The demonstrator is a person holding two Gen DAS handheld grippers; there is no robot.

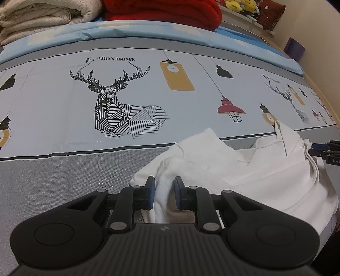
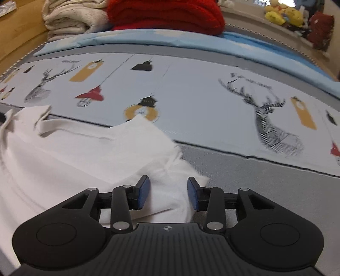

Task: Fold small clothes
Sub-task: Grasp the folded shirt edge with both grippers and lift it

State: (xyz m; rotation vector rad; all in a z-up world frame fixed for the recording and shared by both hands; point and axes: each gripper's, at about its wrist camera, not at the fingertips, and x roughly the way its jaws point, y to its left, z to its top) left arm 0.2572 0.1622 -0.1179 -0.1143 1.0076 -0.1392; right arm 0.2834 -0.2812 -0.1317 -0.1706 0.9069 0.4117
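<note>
A small white shirt (image 1: 244, 169) lies crumpled on the grey near edge of the bed; it also shows in the right wrist view (image 2: 85, 152). My left gripper (image 1: 164, 193) is open, its blue pads either side of a fold at the shirt's left end. My right gripper (image 2: 169, 193) is open, its pads straddling the shirt's right corner. The right gripper's tips also show at the far right of the left wrist view (image 1: 325, 149), beside the shirt's collar edge.
The bed cover (image 1: 53, 110) is printed with deer and lamps. A folded cream blanket (image 1: 38, 19) and a red blanket (image 1: 161, 10) lie at the far side. Plush toys (image 2: 284, 14) sit on a ledge beyond.
</note>
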